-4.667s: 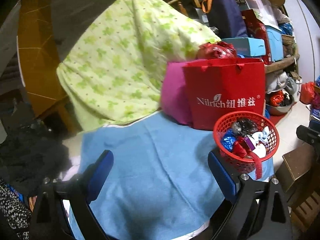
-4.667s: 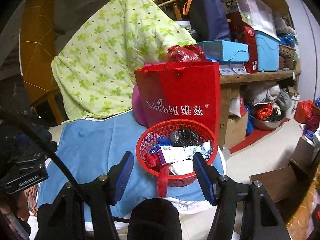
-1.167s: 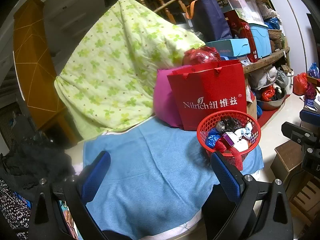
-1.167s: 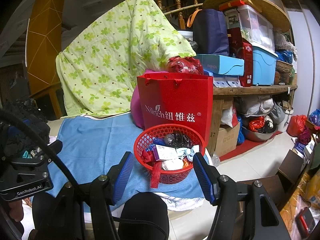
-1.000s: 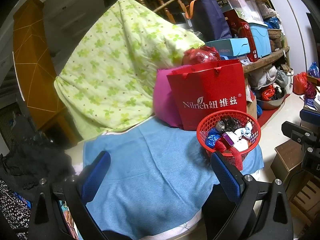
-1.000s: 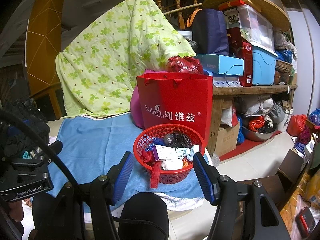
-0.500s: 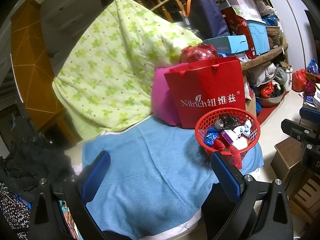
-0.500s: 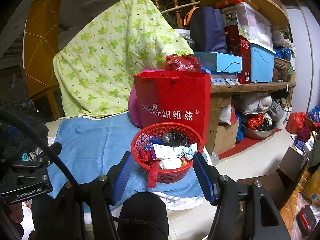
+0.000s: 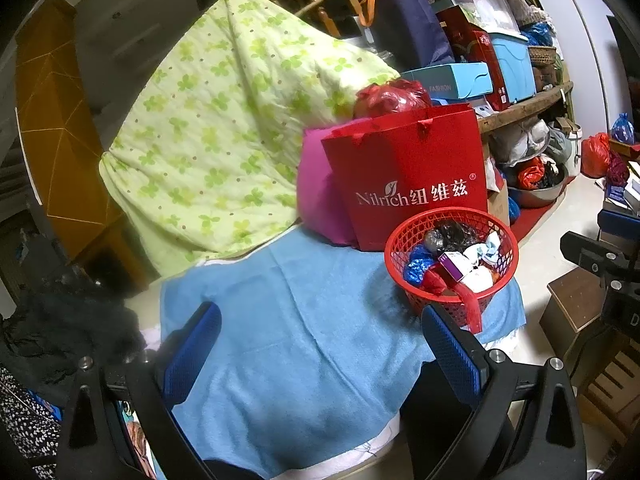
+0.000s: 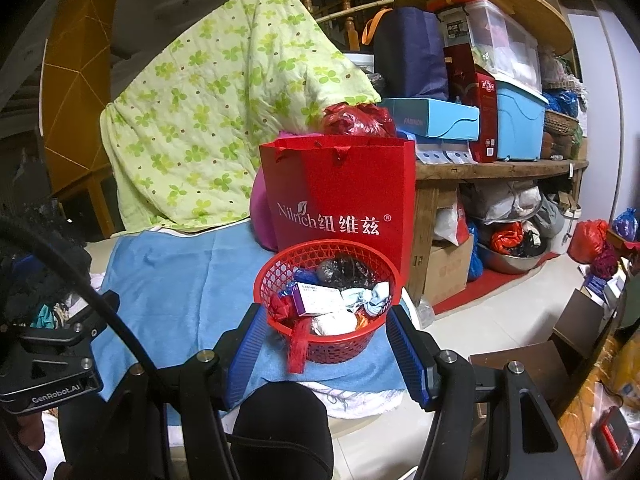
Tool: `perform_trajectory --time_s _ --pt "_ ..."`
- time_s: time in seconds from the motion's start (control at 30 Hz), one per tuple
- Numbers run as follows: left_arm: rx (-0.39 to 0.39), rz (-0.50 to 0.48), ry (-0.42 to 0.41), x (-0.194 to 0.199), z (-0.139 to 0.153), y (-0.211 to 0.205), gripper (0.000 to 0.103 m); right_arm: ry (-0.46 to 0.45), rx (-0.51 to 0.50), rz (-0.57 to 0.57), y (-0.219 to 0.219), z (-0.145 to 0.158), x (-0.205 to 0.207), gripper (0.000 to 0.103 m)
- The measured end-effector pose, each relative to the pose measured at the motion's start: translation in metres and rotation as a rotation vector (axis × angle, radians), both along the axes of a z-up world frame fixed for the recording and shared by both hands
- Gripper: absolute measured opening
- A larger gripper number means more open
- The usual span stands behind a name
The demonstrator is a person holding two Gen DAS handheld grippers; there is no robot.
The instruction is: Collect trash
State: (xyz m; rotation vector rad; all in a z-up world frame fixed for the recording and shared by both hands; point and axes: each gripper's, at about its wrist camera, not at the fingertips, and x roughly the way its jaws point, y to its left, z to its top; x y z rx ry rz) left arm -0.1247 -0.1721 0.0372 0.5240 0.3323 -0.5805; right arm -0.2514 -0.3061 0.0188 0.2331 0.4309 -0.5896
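The red mesh basket [image 10: 328, 300] sat on the blue towel [image 9: 288, 344], at the towel's 3 o'clock edge, directly in front of the red paper bag [image 10: 340, 192]. It was heaped with trash — a purple-and-white carton [image 10: 320, 294], a crumpled black wrapper, blue foil, white tissue, and a red ribbon [image 10: 298, 344] trailing over the rim at 7 o'clock.

Right gripper [image 10: 328, 356]: jaws apart, nothing clamped; the basket showed between the pads, no contact visible. Left gripper [image 9: 320, 352]: jaws wide apart, empty, over bare towel with the basket at its 2 o'clock.

Judgement: the load looked light — paper, foil, film. The thin plastic lattice would probably flex under a squeeze and the smooth wall could slip, so the stiffer rolled rim seemed the better hold. The heaped contents might spill if the basket tilted, and the loose ribbon could snag.
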Motion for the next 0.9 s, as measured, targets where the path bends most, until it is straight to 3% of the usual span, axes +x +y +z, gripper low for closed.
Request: perform_trajectory --time_s 0.73,0.9 --pt "0.004 -0.033 0.04 0.014 -0.014 -0.01 0.1 0.022 -0.012 -0.031 -0.004 -0.007 0.016 0.066" --pt "-0.07 -0.037 0.061 0.032 -0.013 -0.002 0.1 0.025 -0.009 -0.042 -0.007 -0.005 0.027 0.066"
